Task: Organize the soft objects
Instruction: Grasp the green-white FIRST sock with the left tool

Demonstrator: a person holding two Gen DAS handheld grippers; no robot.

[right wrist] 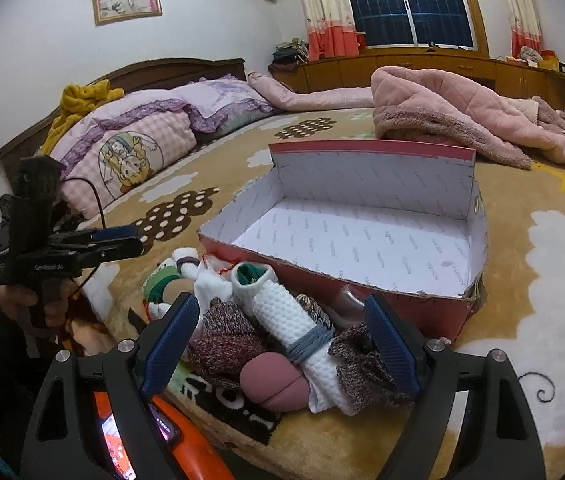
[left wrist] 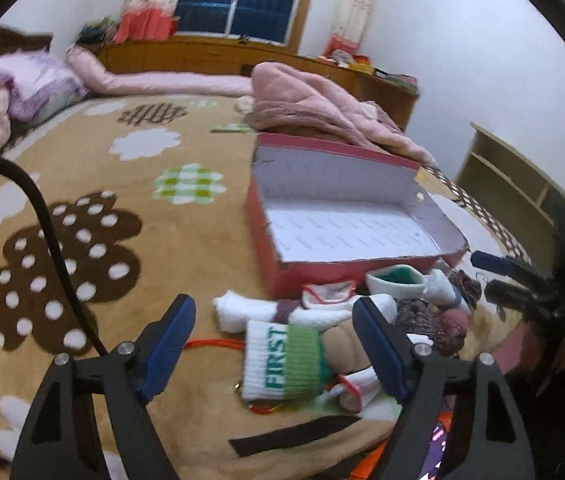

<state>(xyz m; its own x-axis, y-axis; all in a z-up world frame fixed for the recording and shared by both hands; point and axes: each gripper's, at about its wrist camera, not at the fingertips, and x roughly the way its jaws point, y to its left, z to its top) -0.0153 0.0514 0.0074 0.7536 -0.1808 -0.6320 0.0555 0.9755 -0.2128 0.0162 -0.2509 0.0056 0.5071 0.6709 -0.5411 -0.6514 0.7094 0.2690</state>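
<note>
On the tan flower-patterned blanket (left wrist: 186,252), just in front of the near wall of an open red box (right wrist: 366,292), lies a small heap of rolled socks. In the left wrist view the nearest roll is white with a green band and the word FIRST (left wrist: 282,364) in green letters; it lies tilted between the two blue pads of the left gripper (left wrist: 274,348), with clear space on either side, so the jaws stand apart and nothing is clamped. A thin orange cord (left wrist: 214,344) runs along the blanket to its left. Farther back sit a plain white roll (left wrist: 242,312) and a white sock with a green lining (left wrist: 396,280), close to the box.

From the right wrist view, a long white waffle-knit roll bound with grey-blue yarn (right wrist: 294,320) points from the box toward the camera. Left of it is a maroon speckled knit bundle (right wrist: 226,344), right of it a brown-grey knit piece (right wrist: 362,364), and a dusty-pink roll (right wrist: 274,380) lies at the near end. The right gripper (right wrist: 282,344) is angled down over this group, its jaws spread wide; the right pad looks to be touching the brown-grey knit, the left pad stands clear.

The box has a white printed lining and is empty. Beyond it on the bed lies a crumpled pink robe (right wrist: 442,120).
</note>
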